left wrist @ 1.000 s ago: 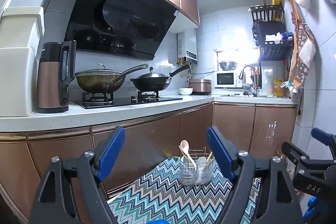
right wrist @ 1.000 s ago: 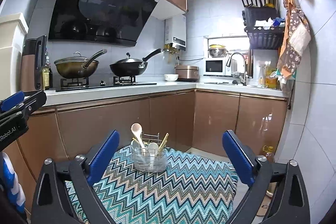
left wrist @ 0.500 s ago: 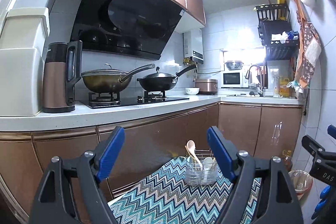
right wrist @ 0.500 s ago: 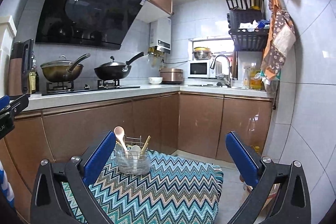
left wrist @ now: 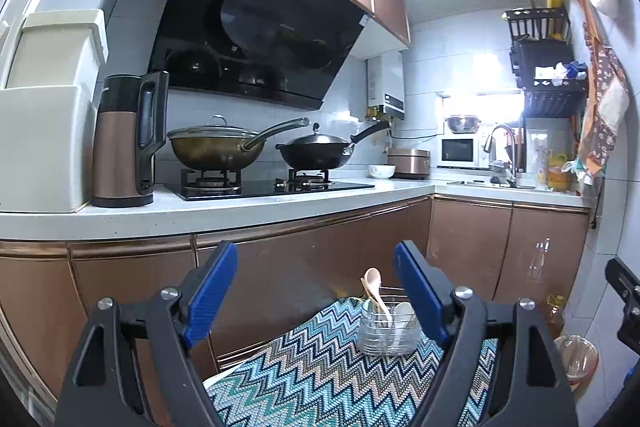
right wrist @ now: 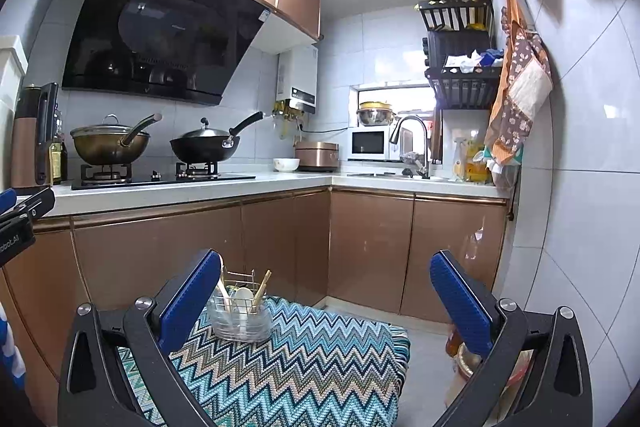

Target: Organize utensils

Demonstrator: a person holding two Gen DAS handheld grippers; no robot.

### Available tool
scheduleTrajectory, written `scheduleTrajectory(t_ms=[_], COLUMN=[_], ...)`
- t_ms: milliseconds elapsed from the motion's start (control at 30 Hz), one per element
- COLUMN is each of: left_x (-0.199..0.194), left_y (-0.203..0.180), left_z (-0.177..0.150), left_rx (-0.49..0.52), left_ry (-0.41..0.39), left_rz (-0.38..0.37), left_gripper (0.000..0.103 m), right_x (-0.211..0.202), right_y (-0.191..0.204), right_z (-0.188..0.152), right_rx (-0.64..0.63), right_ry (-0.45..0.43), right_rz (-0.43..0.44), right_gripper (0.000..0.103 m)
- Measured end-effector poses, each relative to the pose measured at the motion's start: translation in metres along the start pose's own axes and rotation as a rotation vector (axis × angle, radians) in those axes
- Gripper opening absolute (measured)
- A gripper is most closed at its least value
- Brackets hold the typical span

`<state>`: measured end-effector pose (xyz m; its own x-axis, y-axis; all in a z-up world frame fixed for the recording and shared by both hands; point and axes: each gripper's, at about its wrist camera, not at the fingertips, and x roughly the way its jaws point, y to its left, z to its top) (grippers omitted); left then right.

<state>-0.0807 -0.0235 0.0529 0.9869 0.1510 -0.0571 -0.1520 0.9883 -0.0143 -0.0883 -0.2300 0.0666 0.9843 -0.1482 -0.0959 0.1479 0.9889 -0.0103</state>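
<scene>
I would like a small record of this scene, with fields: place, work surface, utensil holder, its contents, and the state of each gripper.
place: kitchen with brown cabinets and a gas stove
work surface: zigzag cloth, blue and beige
utensil holder: clear holder with a wire rack, standing on the far part of the cloth
contents: wooden spoon, white spoon, wooden sticks, all upright
left gripper: open, holding nothing, above the cloth
right gripper: open, holding nothing, apart from the holder
</scene>
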Motion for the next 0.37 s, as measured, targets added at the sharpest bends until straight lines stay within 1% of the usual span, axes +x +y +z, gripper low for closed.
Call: scheduleTrajectory(t_ms=[367], left_x=[0.013], left_y=[-0.011], left_z=[0.002], left_rx=[-0.007], left_ry=[0.023], left_rz=[0.037], left_gripper=[0.08], right_x=[0.013], right_y=[-0.013], right_z=[0.003], right_rx=[0.0], right_ry=[0.007], right_rz=[0.014], right_gripper=[0.103])
